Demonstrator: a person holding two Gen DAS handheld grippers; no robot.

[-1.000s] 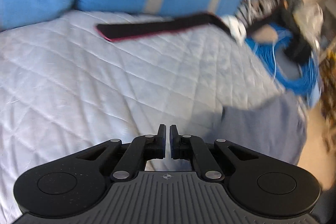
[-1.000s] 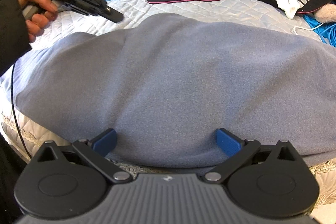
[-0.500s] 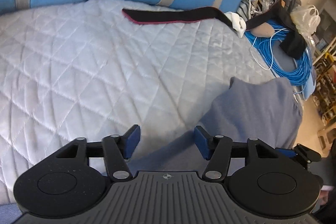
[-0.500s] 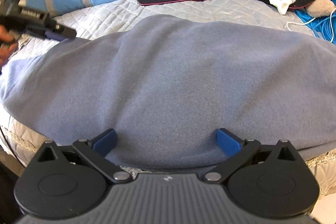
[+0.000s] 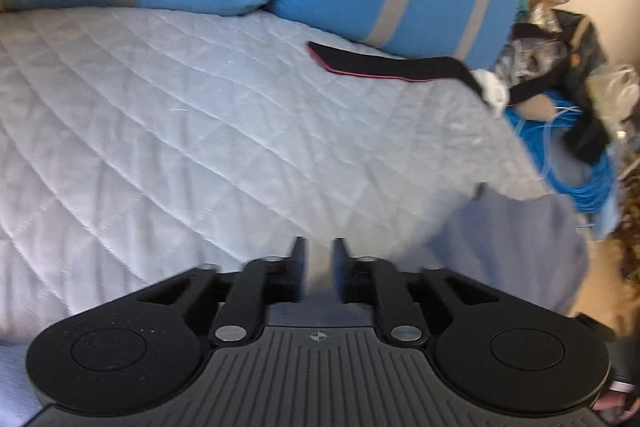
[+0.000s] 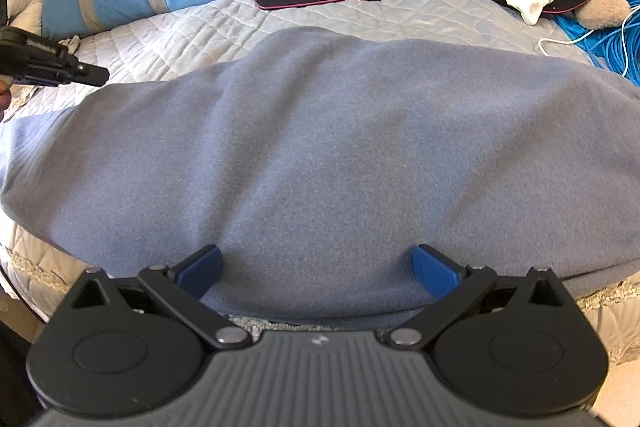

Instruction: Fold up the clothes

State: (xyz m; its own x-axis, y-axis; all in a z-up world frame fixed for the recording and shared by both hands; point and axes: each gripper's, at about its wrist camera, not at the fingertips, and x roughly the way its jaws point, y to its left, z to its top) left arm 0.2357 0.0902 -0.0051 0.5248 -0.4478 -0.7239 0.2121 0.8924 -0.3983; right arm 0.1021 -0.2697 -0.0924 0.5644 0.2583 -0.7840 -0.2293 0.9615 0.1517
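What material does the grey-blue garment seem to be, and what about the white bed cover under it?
Grey-blue garment: probably fleece or brushed knit; matte, slightly fuzzy surface, soft rounded folds, no visible weave. White bed cover: quilted fabric, likely cotton or a blend; stitched diamond pattern with puffed panels and a faint sheen. The exact fibre cannot be told.

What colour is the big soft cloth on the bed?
The cloth is a greyish blue, plain with no pattern. It shows best in the right wrist view.

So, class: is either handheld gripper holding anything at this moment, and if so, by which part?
Nothing is held. The left gripper is opening over the white quilted bedcover; the right gripper stands open around the grey-blue fleece garment.
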